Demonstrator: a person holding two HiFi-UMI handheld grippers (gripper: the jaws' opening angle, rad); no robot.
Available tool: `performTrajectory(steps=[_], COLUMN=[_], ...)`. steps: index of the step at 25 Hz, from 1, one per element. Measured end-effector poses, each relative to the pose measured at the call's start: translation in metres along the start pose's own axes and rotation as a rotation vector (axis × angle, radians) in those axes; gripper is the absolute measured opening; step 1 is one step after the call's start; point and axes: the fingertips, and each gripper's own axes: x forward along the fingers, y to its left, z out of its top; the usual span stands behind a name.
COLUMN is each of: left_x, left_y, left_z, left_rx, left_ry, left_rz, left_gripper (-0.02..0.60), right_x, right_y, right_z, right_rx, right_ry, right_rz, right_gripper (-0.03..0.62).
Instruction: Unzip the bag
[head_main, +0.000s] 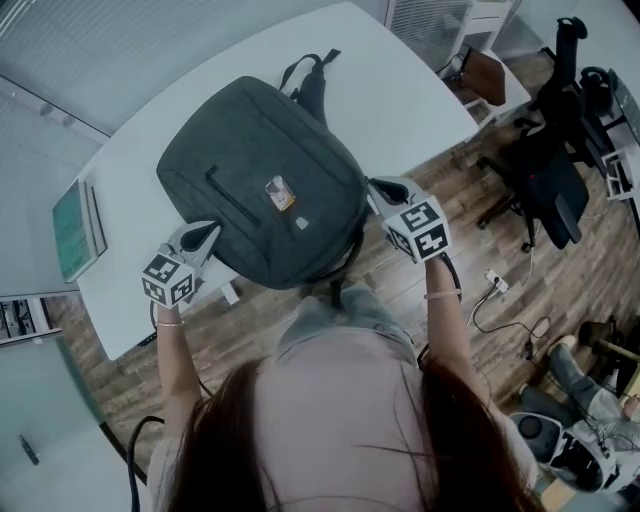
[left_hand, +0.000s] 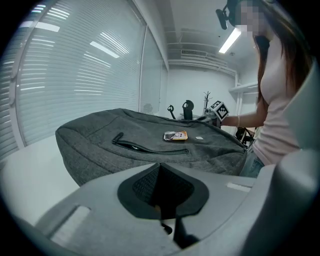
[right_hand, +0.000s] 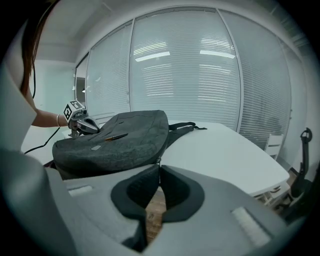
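Both my left gripper (head_main: 203, 234) and right gripper (head_main: 380, 192) were closed on nothing beside the dark grey fabric backpack (head_main: 250, 180) on the white table (head_main: 400, 90); tugging one-handed could drag it off the near edge.

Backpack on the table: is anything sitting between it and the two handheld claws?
Nothing visible does. The left gripper and right gripper, both with jaws together, are right at the near edge of the backpack, one at each side. No other object lies between them and it.
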Motion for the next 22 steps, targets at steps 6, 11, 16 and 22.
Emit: performTrajectory(steps=[6,11,16,22], left_x=[0.004,0.004,0.003,0.003], left_y=[0.002,0.004,0.006,0.007], left_z=[0.001,0.002,0.002,0.002], left_rx=[-0.057,-0.061,-0.071,-0.077], left_ry=[0.04,0.037,0.019,-0.003], left_rz=[-0.007,0.013,0.045,0.08], left_gripper=[0.009,0.009,0.009,0.009], right_x=[0.007,0.012,0.018,0.027], right_y=[-0.007,-0.01,-0.013,-0.017], right_z=[0.004,0.009,0.012,0.016], right_rx=[-0.028,-0.04,-0.052,-0.072], right_ry=[0.004,0.001,0.001,0.004], right_rz=[0.062,0.102,0.129,0.147], right_gripper=[0.012,0.012,0.012,0.012])
